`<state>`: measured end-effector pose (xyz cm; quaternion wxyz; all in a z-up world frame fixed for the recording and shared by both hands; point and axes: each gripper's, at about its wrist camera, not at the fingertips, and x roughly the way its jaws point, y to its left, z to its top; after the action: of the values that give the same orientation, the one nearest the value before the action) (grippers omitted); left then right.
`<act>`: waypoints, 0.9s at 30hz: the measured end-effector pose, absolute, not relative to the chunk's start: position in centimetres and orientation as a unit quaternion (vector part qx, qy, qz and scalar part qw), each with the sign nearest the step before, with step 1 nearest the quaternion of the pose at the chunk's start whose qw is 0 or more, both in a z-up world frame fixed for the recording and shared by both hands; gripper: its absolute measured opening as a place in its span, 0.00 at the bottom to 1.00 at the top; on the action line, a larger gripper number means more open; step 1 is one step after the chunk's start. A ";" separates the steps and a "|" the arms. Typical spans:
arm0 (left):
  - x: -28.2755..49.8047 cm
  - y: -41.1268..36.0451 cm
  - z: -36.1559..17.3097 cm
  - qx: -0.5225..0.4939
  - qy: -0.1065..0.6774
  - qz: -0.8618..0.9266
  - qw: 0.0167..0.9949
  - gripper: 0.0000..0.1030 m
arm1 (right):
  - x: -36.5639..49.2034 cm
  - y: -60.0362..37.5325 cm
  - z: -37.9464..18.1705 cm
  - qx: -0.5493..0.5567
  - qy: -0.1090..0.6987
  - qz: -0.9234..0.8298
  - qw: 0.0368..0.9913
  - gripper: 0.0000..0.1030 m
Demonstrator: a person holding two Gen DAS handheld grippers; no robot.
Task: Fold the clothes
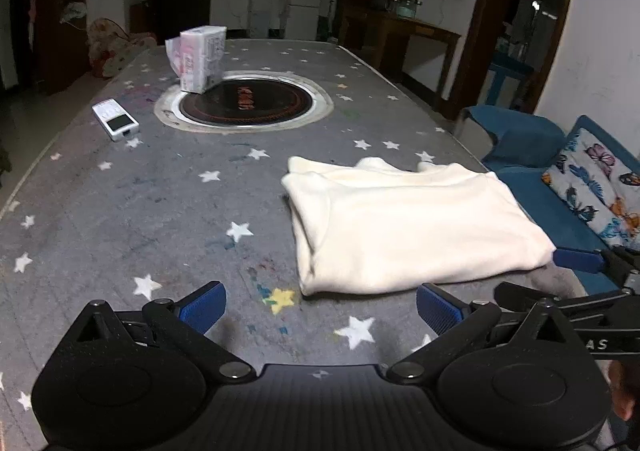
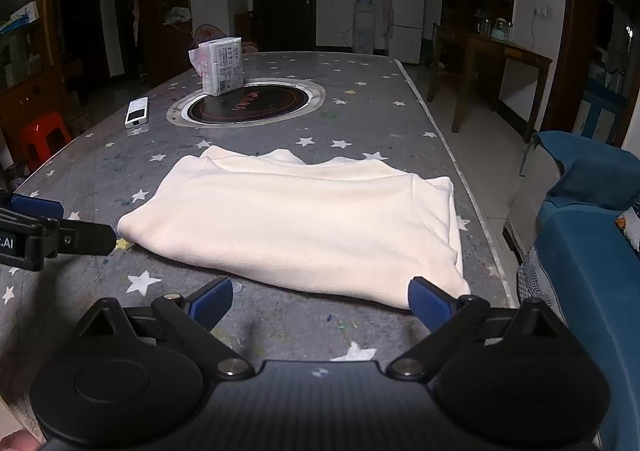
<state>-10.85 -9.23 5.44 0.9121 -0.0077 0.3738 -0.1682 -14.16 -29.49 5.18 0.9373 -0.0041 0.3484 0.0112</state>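
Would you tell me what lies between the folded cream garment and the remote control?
Only bare star-print tablecloth separates the garment from the remote, shown in the right wrist view.

Folded cream garment point(image 2: 296, 227) on starry table point(image 2: 360, 119), right tool point(image 2: 320, 305) spread (empty)

1 folded cream garment point(image 2: 304, 223), 1 remote point(image 2: 136, 113), 1 tissue pack point(image 2: 222, 66), 1 round hotplate point(image 2: 252, 102), 2 grippers point(image 1: 320, 309) point(image 2: 320, 303).

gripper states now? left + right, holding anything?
Left tool: open, holding nothing, short of the cream garment.
Right tool: open, holding nothing, at the garment's near edge.
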 end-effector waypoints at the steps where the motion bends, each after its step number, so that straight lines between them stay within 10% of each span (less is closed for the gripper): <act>1: -10.9 -9.1 5.4 -0.013 0.374 -0.167 0.912 1.00 | -14.2 -29.4 5.2 -0.004 0.348 0.011 0.937 0.93; 27: -14.7 -9.3 5.5 0.016 0.353 -0.151 0.923 1.00 | -18.1 -29.5 5.5 0.019 0.307 -0.018 0.951 1.00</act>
<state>-14.71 -9.27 5.50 0.9233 0.0164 0.3527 -0.1511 -18.10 -29.47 5.47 0.9512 0.0185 0.3074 -0.0183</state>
